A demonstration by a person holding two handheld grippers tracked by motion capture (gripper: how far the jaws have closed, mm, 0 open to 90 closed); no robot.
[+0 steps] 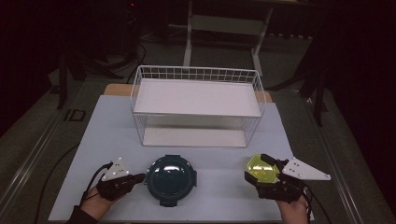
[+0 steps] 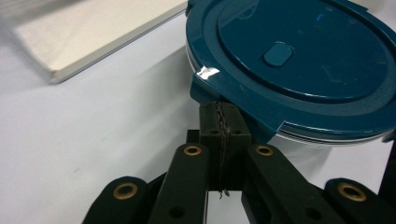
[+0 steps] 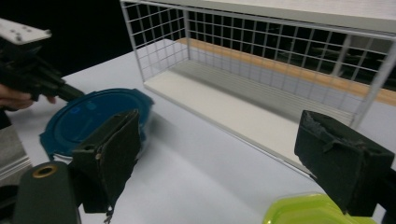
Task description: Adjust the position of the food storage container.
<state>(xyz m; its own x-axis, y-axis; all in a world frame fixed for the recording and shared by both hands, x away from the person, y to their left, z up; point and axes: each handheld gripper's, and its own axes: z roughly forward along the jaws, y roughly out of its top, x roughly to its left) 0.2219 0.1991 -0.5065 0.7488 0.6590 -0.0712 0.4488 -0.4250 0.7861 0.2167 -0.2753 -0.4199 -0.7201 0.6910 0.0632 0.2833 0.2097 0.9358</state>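
The left hand-held gripper (image 2: pixel 220 122), jaws pressed together on nothing, is nosing against the blue lidded container's (image 1: pixel 170 178) left edge at the tabletop's (image 1: pixel 107 140) front; the right hand-held gripper (image 1: pixel 259 171) is gaping wide around the yellow-green lid (image 1: pixel 260 169), farther right.

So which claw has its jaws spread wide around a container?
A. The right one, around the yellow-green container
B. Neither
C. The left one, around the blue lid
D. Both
A: the right claw stands open around the yellow-green container, while the left claw is shut beside the blue-lidded container.
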